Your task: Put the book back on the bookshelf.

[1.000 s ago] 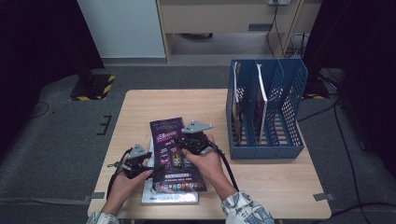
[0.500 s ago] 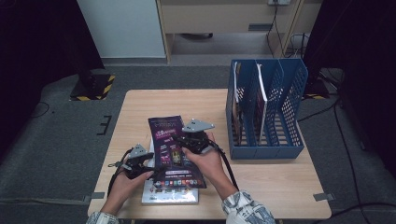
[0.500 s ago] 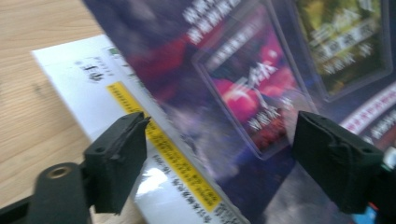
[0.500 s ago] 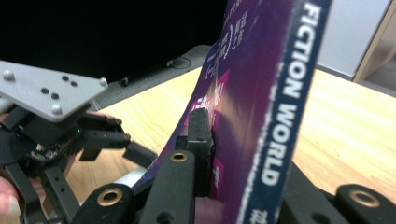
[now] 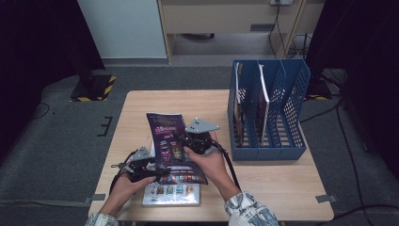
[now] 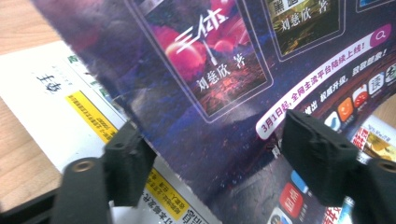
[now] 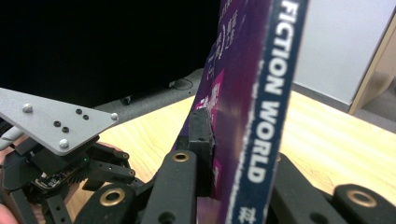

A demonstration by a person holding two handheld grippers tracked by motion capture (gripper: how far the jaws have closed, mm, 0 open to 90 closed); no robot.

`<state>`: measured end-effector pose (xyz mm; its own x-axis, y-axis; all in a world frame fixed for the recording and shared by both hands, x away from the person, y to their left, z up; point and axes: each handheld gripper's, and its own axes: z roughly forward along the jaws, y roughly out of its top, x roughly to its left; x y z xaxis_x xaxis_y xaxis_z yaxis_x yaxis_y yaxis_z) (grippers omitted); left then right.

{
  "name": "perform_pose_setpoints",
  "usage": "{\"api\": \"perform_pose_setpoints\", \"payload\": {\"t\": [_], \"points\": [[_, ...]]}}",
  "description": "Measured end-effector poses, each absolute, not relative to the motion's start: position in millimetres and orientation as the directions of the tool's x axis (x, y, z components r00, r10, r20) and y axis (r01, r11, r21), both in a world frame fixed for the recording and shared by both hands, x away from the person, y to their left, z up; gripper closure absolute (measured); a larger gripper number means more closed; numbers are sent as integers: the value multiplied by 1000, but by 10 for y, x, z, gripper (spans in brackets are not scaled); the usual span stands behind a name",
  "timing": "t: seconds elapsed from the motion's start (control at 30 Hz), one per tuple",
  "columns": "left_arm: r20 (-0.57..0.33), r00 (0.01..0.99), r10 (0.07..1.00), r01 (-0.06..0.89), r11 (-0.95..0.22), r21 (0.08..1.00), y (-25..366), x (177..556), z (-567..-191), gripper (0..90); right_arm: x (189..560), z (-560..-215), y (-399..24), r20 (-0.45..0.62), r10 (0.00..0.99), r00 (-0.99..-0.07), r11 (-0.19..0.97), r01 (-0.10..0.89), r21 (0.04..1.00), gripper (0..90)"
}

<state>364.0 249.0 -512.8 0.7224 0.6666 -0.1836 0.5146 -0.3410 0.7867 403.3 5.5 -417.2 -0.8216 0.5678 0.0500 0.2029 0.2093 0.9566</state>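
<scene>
A light wooden table [image 5: 282,188] stands on grey carpet [image 5: 61,141]. Beyond its far edge are a pale wall panel [image 5: 124,28] and a wooden cabinet [image 5: 226,19].

Right gripper [image 5: 184,141] fingers clamped; left gripper [image 5: 151,170] fingers closing, both hands low.

Even overhead light is falling on the worktop [image 5: 282,188] in the high view, while the upper left and right corners are sinking into near black. In the left gripper view, soft glare is washing the magazine [image 6: 224,93] cover and the near jaws are blurring. In the right gripper view, the magazine spine is smearing out of focus against a dark upper left.
</scene>
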Motion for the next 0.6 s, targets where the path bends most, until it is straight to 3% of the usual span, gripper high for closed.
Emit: {"api": "perform_pose_setpoints", "payload": {"t": [0.23,0.4,0.6], "points": [[-200,711,674,513,-302,804,2587,3657,-5062,522,4033,-4164,20,48,565,-824,190,186,964,836],[-205,697,687,521,-289,803,2609,3658,-5024,622,4035,-4162,12,48,561,-827,185,181,966,836],[-192,685,702,522,-290,802,2604,3657,-4989,667,4040,-4166,-5,48,566,-823,178,179,968,834]]}}
